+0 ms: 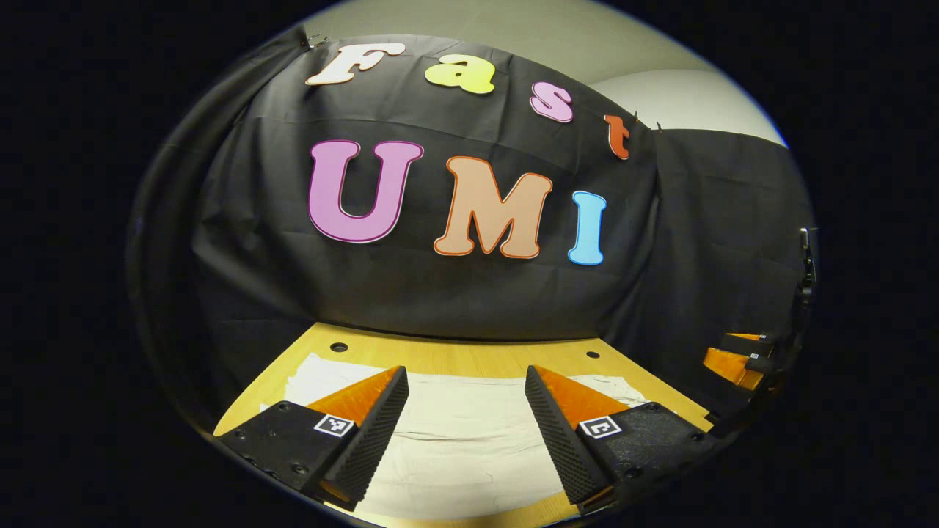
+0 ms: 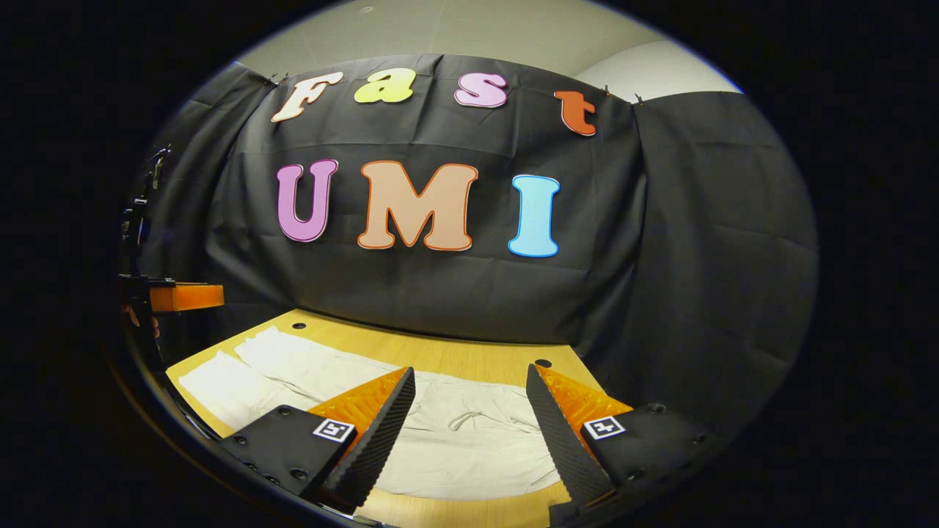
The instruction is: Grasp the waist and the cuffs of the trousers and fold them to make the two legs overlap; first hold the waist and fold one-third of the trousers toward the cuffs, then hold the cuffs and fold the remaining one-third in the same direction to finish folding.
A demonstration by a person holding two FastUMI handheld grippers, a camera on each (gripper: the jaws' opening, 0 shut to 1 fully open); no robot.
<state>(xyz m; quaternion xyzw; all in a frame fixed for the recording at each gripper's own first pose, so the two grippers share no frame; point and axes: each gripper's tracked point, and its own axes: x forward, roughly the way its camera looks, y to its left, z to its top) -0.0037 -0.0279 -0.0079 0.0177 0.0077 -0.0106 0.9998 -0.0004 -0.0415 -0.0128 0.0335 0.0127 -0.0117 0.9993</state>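
Pale cloth under both tongs: off-white trousers (image 1: 455, 440) lie flat on the wooden table (image 1: 469, 356), unfolded.

Left gripper (image 1: 466, 378): jaws spread wide, nothing between them, not touching the fabric as far as I can tell. It hangs above the trousers near the table's near edge.

Right gripper (image 2: 470, 378): same, jaws wide, holding nothing, hanging above the trousers (image 2: 440, 433).

Open room:
- A bare strip of wood runs along the table's far edge between the cloth and the black booth wall (image 1: 440, 293).
- The right gripper view shows a thin strip of bare wood (image 2: 469, 510) along the near edge, in front of the cloth.
- Small dark holes sit in the tabletop near the far corners (image 1: 339, 347).

View differences:
- The right gripper view shows a drawstring (image 2: 469, 419) on the cloth between its fingers, so that is the waist end. The two legs (image 2: 249, 374) run off toward the table's left side, lying just beside each other, not overlapped.
- The left gripper view shows plain creased fabric without the drawstring; whether cuffs lie there I cannot tell.
- Each view catches the other gripper at its edge: the right one at far right in the left gripper view (image 1: 741, 359), the left one at far left in the right gripper view (image 2: 183, 297). They are well apart.
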